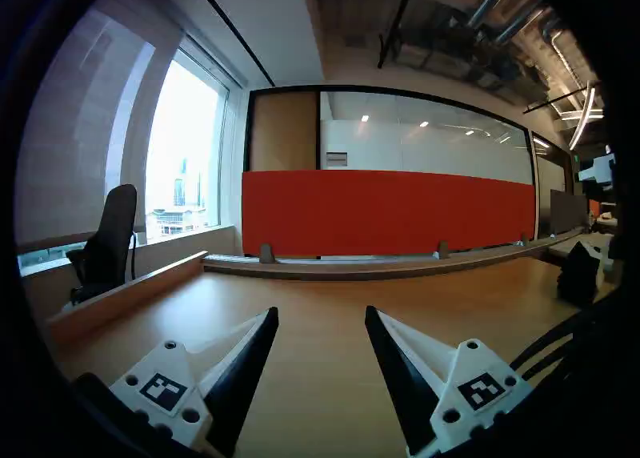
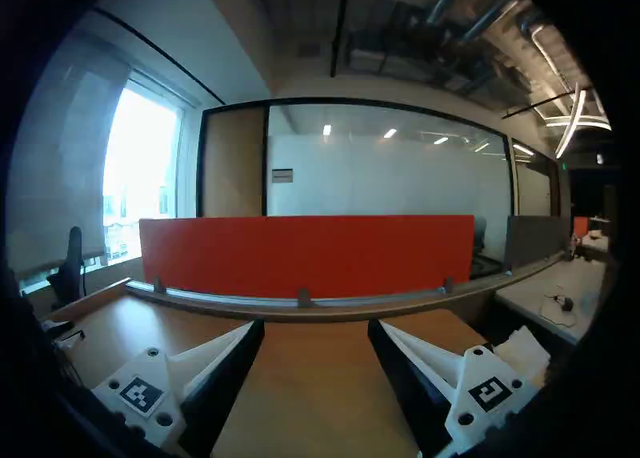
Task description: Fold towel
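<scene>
- Wooden desk [image 1: 448, 298] runs to an orange divider [image 1: 384, 210]
- left gripper [image 1: 321, 311] and right gripper [image 2: 316, 323] both gape, empty
- perhaps the towel [image 2: 524, 347], that white crumple: soft, limp, pinch its corners

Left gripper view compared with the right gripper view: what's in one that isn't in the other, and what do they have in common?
Left gripper view: a black angular object sits at the right on the wooden desk.
Right gripper view: a white crumpled thing, cloth or paper, lies at the lower right, and beyond it is a white desk with a small dark cable.
Both: the orange-red divider panel, the bright window and a black office chair. The left gripper and the right gripper are each open over wood, with nothing between the fingers.
</scene>
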`<state>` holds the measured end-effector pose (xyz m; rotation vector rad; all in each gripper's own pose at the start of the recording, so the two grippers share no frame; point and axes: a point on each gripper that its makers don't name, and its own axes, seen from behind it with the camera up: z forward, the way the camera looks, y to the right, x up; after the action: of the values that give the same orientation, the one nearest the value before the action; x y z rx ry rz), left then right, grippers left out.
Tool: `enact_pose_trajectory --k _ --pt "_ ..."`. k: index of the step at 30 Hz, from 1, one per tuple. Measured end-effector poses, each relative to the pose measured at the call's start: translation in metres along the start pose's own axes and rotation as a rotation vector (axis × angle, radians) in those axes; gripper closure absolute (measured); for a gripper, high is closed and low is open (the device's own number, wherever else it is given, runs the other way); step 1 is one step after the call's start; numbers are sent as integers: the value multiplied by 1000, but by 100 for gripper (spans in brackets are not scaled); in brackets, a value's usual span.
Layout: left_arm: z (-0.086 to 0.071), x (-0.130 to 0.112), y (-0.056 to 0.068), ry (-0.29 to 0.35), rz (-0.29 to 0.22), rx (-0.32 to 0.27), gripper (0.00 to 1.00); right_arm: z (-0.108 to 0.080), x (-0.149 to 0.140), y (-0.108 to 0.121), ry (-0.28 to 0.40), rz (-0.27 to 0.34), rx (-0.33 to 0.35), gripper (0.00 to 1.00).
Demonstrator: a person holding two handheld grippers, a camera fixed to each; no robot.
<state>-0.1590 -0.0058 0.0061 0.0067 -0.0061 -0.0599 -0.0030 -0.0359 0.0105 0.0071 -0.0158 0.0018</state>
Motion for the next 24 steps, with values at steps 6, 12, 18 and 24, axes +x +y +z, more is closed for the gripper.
enact_pose_trajectory --k 6,12,18,24 --pt "1 -14 2 12 15 9 20 5 -16 1 -5 -8 6 0" --pt "0 -26 3 16 18 12 20 10 -23 1 1 -13 16 0" --pt "1 -34 2 16 6 20 20 13 -31 1 -1 -16 22 0" --pt "0 -42 2 12 6 22 20 15 -32 4 -1 -22 22 0"
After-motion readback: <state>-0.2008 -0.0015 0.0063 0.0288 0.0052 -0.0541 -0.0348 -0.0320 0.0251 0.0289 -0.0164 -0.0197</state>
